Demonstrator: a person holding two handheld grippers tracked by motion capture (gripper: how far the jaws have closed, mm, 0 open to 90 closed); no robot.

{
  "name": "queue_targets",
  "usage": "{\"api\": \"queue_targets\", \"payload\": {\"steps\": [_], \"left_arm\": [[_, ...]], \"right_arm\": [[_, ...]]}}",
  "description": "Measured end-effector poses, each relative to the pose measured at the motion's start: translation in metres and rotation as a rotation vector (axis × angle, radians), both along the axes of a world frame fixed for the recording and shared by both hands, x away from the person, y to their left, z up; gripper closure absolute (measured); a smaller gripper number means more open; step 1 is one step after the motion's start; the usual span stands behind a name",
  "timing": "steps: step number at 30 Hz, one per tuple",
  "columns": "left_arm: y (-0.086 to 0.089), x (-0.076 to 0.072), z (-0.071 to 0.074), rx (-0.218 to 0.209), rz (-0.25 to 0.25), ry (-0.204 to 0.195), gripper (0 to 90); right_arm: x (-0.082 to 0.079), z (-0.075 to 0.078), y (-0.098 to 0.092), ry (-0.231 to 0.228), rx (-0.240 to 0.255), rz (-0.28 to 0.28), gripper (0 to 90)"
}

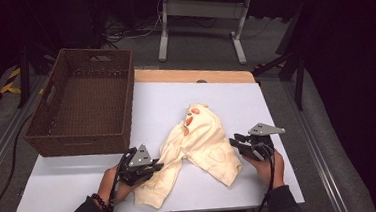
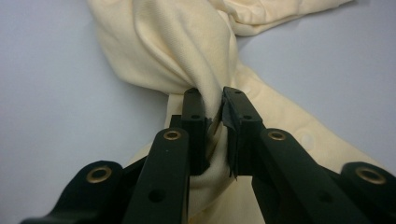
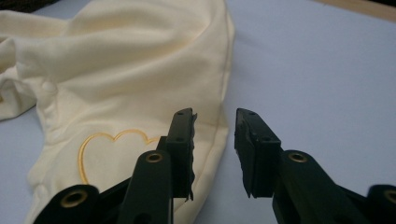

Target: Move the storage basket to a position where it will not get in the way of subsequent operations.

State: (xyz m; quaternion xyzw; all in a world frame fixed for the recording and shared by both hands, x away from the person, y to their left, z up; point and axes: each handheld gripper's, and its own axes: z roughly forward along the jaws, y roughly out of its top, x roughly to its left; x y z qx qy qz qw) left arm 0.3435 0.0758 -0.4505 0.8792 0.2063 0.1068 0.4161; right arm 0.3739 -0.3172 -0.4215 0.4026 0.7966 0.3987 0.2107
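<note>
A cream child's garment [image 1: 199, 145] lies crumpled on the white table [image 1: 176, 107], with orange marks near its top and a stitched yellow heart [image 3: 109, 149] on one leg. My left gripper [image 1: 152, 164] is shut on a bunched fold of the cream garment [image 2: 187, 56], the cloth pinched between its pads. My right gripper [image 1: 234, 143] sits at the garment's right edge with its jaws apart. In the right gripper view, the gap between its fingertips [image 3: 215, 119] holds no cloth; the garment's edge [image 3: 219, 93] lies just beyond and to the left.
A brown woven basket [image 1: 51, 120] stands at the table's back left. The table's wooden edge [image 1: 194, 76] runs along the back. Bare white surface lies to the right of the garment and in front of the basket.
</note>
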Motion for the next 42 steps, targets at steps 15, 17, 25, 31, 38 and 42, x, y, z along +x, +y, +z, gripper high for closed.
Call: {"api": "queue_targets", "payload": {"steps": [15,17,25,31,38,42], "left_arm": [[-0.004,-0.001,-0.003,-0.002,-0.021,0.0,77.4],[-0.003,0.0,-0.001,0.0,-0.02,0.006,76.0],[-0.005,0.012,0.01,-0.031,0.005,-0.012,62.4],[-0.016,0.02,0.024,-0.055,0.018,-0.055,55.1],[-0.04,0.041,0.037,-0.07,0.04,-0.081,51.3],[-0.051,0.06,0.036,-0.047,0.077,-0.074,49.9]], "right_arm": [[0.0,-0.024,0.01,0.159,-0.103,0.013,64.3],[0.0,-0.024,0.008,0.16,-0.108,0.002,62.6],[-0.005,-0.023,0.008,0.177,-0.101,0.032,84.1],[-0.012,-0.018,0.0,0.21,-0.133,0.034,85.0],[-0.028,-0.016,-0.014,0.217,-0.16,0.024,84.9],[-0.028,-0.016,-0.017,0.22,-0.153,0.024,80.9]]}}
